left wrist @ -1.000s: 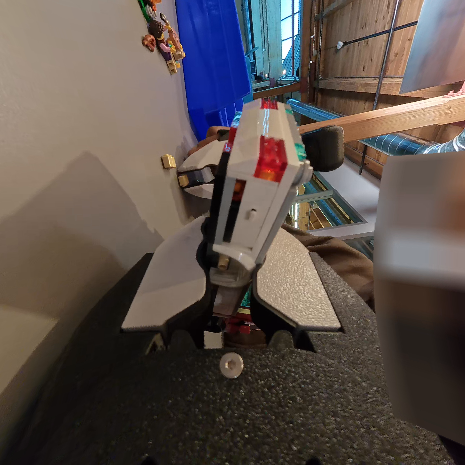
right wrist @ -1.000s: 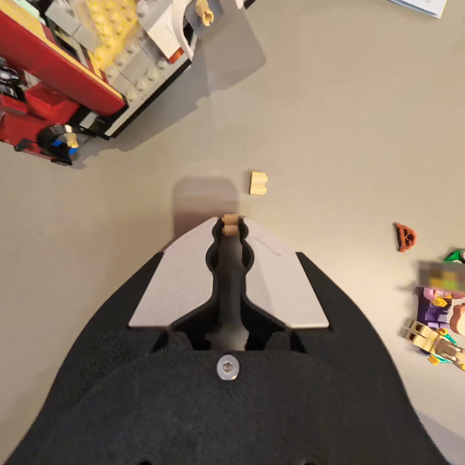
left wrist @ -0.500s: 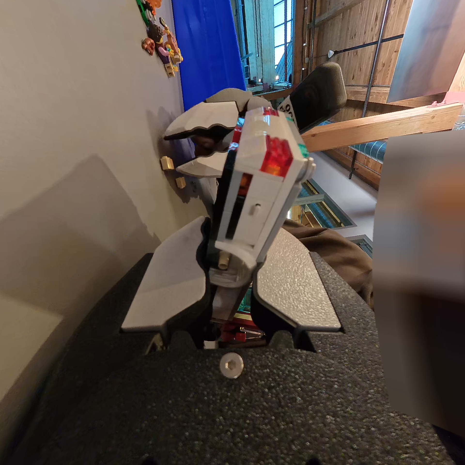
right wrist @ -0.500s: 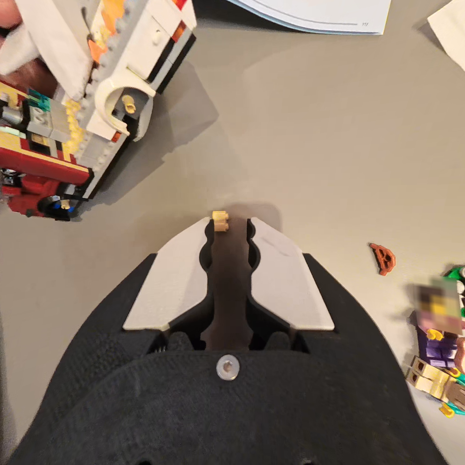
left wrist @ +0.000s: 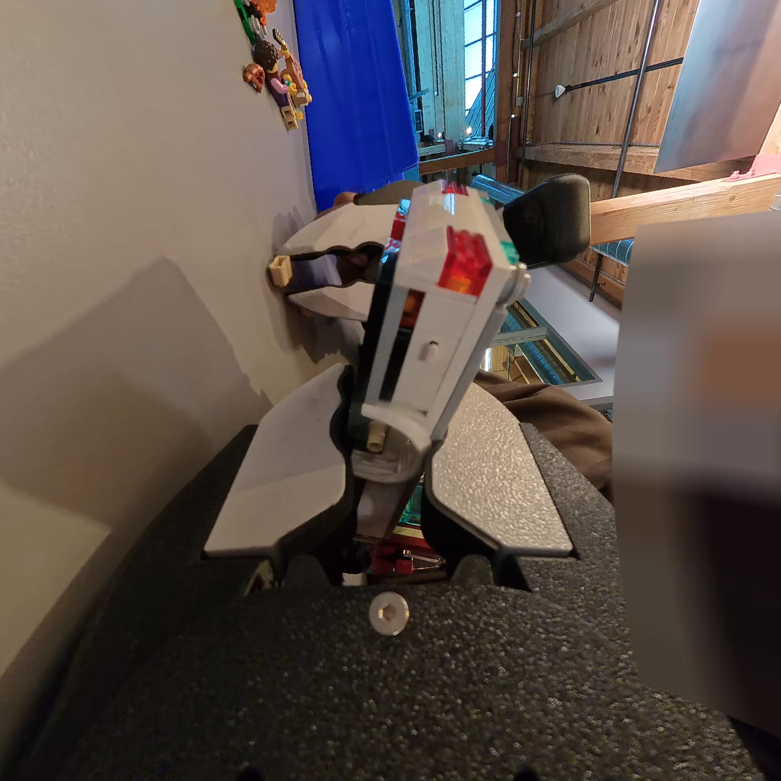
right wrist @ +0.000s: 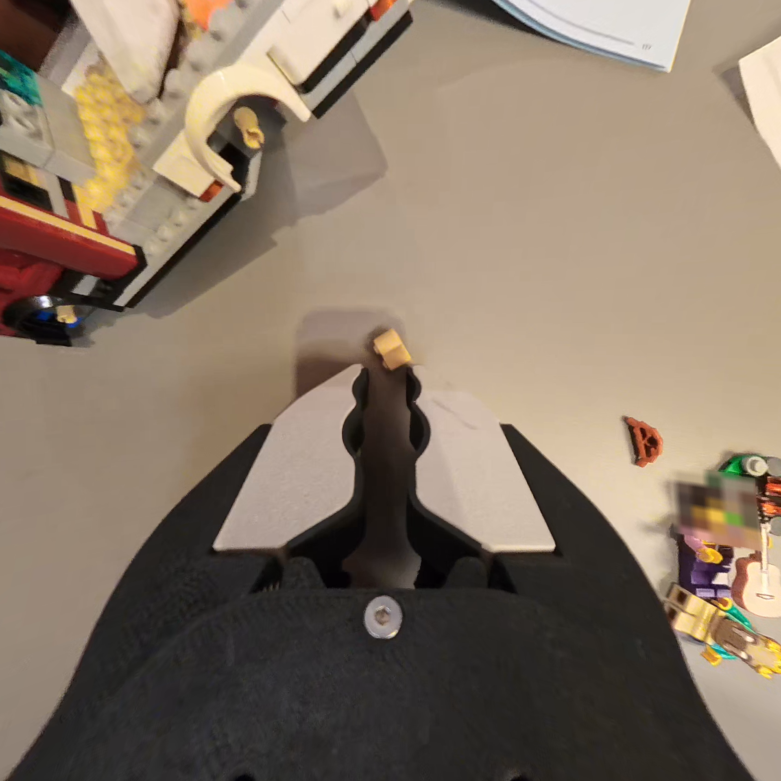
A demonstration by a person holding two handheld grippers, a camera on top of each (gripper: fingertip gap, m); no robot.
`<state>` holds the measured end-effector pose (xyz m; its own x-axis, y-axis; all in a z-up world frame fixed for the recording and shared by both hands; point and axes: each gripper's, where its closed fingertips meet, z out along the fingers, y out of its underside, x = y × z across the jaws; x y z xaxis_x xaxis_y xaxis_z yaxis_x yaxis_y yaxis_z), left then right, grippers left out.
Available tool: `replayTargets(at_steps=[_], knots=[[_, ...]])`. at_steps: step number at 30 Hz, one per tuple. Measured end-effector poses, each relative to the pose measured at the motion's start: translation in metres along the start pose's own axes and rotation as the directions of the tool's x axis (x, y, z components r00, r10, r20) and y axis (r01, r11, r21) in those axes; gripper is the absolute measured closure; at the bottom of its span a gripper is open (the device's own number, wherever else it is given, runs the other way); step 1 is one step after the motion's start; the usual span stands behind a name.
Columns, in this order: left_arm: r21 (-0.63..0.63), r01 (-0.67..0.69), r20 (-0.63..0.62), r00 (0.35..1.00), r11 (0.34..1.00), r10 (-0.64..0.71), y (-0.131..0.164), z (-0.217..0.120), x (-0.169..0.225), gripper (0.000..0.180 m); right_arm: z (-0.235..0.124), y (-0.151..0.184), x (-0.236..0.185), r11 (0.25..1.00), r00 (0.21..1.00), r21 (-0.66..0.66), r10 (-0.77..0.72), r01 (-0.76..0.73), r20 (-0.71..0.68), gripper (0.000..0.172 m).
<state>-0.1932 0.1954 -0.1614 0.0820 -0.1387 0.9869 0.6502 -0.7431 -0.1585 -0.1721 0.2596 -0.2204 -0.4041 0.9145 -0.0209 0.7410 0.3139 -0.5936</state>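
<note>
**Two grippers, one brick model and a loose tan piece**

Two handheld grippers work over a beige table [right wrist: 549, 253]. The left gripper [left wrist: 386, 427] is clamped on a white, black and red brick-built vehicle [left wrist: 427, 329], its two grey fingers [left wrist: 296, 465] pressed against the model's lower end, so the model stands up out of the jaws and is lifted off the table. A tan pin [left wrist: 375, 439] pokes out under the model's white wheel arch.

The right gripper [right wrist: 386, 372] points down at the table with its jaws narrowly parted and nothing between the pads. A small tan brick [right wrist: 392, 348] lies on the table just ahead of its fingertips, close to the right-hand tip; whether that tip touches it cannot be told. In the left wrist view the same brick sits at the tips of the right gripper, against the tabletop.

A reddish-brown arched piece [right wrist: 644, 441] lies well to the right, and farther right a cluster of small figures [right wrist: 718, 591] with a toy guitar. A booklet [right wrist: 591, 29] lies at the far edge.
</note>
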Motion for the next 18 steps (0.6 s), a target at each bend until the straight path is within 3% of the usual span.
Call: replayTargets(at_steps=[11, 18], knots=[[-0.002, -0.001, 0.007, 1.000, 1.000, 0.002, 0.001, 0.000, -0.001, 0.149, -0.006, -0.016, -0.004, 0.984, 0.988, 0.093, -0.148, 0.151, -0.036, 0.150], [-0.002, 0.001, 0.014, 1.000, 1.000, -0.001, 0.001, 0.000, -0.002, 0.149, 0.001, -0.013, -0.002, 0.990, 0.992, 0.070, -0.121, 0.123, -0.024, 0.157]])
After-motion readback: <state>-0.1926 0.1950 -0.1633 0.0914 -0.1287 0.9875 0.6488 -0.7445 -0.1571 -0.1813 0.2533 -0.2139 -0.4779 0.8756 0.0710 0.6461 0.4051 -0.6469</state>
